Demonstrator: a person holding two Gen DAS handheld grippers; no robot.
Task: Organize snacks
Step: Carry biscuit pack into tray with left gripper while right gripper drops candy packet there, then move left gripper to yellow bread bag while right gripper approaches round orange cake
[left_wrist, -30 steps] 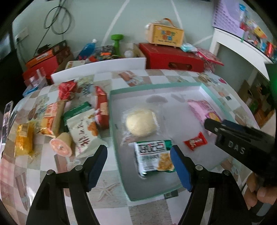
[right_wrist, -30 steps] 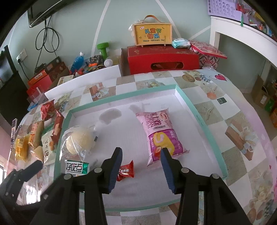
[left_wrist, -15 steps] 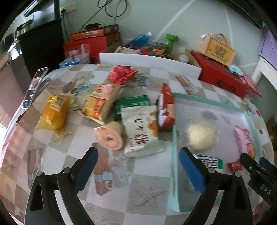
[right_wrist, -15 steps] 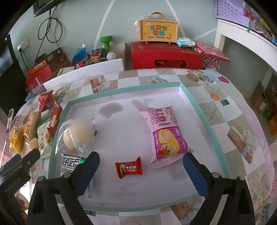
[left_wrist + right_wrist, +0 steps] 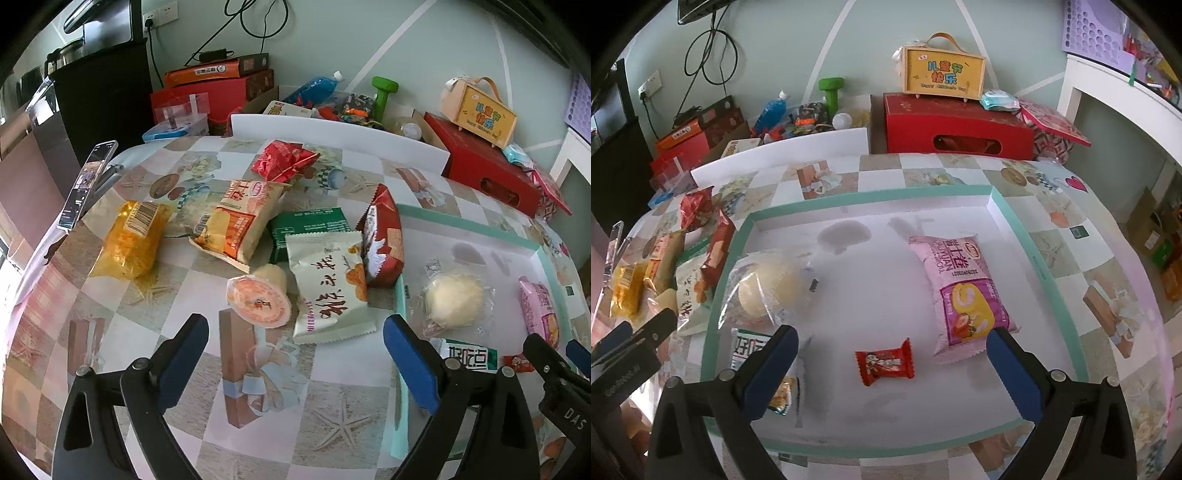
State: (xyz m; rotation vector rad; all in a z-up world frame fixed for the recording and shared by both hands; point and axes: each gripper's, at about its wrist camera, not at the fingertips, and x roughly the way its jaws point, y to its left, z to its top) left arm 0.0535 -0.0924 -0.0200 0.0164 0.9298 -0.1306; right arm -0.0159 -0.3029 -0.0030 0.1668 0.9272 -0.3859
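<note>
Hovering with left gripper (image 5: 295, 354) spread, empty, having just been opening; jelly cup (image 5: 258, 300) lying just ahead between fingers, axis pointing away; right gripper (image 5: 892, 369) farther off.

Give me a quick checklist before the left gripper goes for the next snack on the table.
1. left gripper open, nothing between the jaws: ok.
2. right gripper open, clear of the small red candy: ok.
3. jelly cup reachable ahead: ok.
4. white cracker pack overlapped by the red bag: not ok.
5. Free space in the tray: ok.
6. Cup's seal intact: cannot tell.
</note>
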